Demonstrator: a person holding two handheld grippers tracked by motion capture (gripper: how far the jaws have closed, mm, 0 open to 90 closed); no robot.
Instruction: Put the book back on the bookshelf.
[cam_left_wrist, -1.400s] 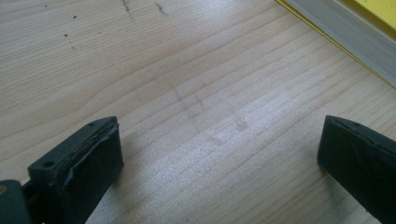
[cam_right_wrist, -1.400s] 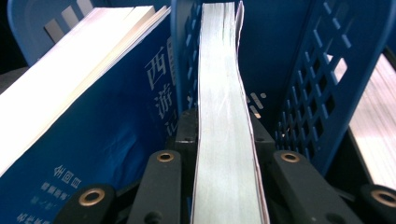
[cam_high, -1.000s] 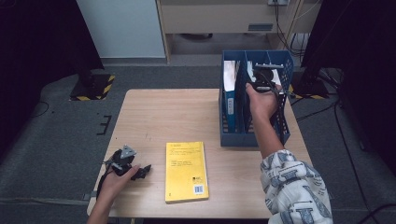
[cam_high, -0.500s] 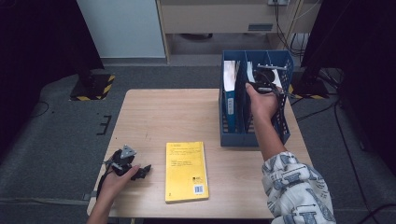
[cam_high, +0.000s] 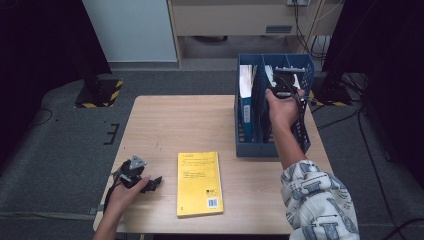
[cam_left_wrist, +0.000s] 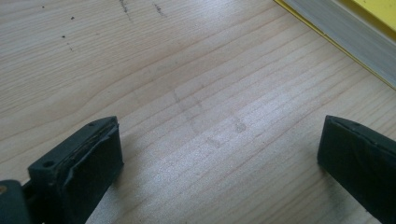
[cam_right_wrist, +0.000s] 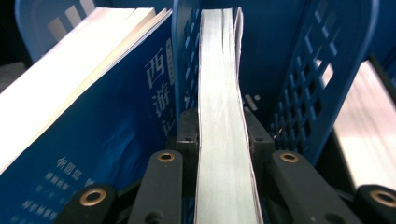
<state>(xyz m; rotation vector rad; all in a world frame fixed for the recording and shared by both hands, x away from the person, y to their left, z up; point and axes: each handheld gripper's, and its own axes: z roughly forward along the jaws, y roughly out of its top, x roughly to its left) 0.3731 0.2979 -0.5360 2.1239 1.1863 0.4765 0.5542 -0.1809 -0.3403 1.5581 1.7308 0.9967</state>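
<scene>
Blue plastic file rack (cam_high: 245, 145) hides most of the upright white-edged book (cam_right_wrist: 224, 140), clamped by the right gripper (cam_right_wrist: 220, 135) in its middle slot. The left gripper (cam_left_wrist: 219, 154) rests released on the wooden table (cam_left_wrist: 187, 70); the yellow paperback (cam_left_wrist: 364, 32) is cut off.

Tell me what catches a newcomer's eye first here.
The blue file rack at the table's far right, where the right gripper is shut on a book standing in its middle slot. Next, the yellow book lying flat near the front edge, with the left gripper open beside it.
</scene>
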